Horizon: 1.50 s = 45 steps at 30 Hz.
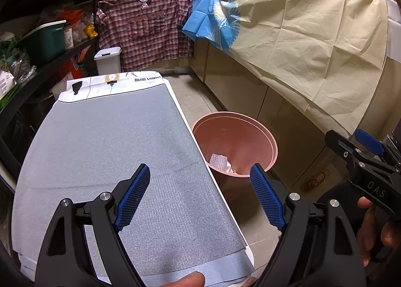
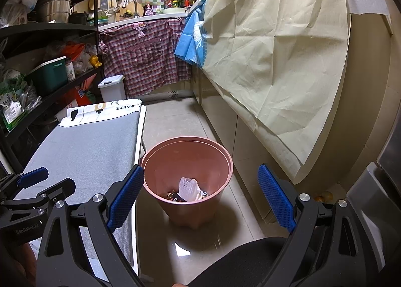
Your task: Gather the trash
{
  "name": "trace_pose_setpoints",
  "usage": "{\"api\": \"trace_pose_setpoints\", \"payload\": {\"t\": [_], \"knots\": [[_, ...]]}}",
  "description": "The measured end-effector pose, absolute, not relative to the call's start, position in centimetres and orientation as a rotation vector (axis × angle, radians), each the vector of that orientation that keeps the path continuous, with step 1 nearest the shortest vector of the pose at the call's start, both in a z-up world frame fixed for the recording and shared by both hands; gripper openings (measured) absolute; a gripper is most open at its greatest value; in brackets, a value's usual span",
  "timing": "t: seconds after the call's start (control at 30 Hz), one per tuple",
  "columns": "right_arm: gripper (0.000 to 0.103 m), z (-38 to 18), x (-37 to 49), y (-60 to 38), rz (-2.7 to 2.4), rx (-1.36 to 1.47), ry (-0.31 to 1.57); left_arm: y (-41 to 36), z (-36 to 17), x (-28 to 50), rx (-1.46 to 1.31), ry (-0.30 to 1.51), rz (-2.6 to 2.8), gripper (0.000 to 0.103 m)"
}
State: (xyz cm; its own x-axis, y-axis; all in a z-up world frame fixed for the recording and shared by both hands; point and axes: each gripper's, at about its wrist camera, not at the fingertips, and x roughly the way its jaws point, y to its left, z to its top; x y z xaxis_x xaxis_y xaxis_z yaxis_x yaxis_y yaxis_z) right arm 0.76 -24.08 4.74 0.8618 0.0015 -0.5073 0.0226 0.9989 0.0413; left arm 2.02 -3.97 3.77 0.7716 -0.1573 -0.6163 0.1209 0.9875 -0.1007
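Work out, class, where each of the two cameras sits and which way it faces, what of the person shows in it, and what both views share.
Left wrist: on the open left gripper, facing forward over the grey-covered table; fingers on the right gripper show.
Right wrist: on the open right gripper, aimed down at the pink bin on the floor; a dark sleeve shows.
Shared: bin, table, plaid cloth.

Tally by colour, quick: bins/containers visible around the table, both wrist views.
Pink: 1, the open pink bin on the floor beside the table, trash inside.
White: 1, the lidded white bin past the table's far end.
Green: 1, the green box with a white lid, on the shelf.
Total: 3
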Motion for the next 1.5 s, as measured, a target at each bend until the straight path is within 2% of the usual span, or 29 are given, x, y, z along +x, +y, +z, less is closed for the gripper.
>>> {"api": "trace_pose_setpoints", "payload": {"t": [1.5], "knots": [[0.091,5.2,0.85,-24.62,-0.011,0.055,0.517,-4.6,4.0,1.89,-0.05,0.655,-0.16,0.08]]}}
